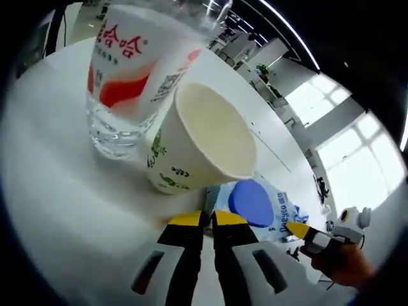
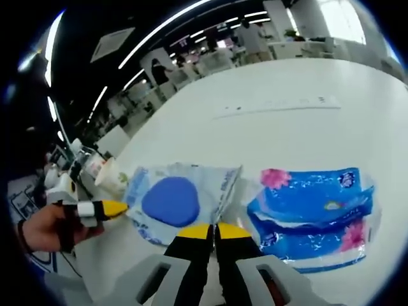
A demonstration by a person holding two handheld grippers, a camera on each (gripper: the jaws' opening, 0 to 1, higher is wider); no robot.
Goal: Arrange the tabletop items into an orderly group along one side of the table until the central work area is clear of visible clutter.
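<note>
Right gripper point(image 2: 211, 231) with yellow-tipped jaws together, pinching the edge of a pale plastic wet-wipe pack with blue oval lid point(image 2: 171, 201). Blue floral tissue packet point(image 2: 312, 213) just beside it on the white table point(image 2: 287, 137). Left gripper point(image 2: 105, 208) touching the wipe pack's far edge

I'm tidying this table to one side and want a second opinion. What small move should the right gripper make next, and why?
Probably slide the wet-wipe pack toward the paper cup and water bottle. The right gripper looks shut on the pack's edge, and the cup and bottle already stand touching, while the blue tissue pack lies apart.
</note>
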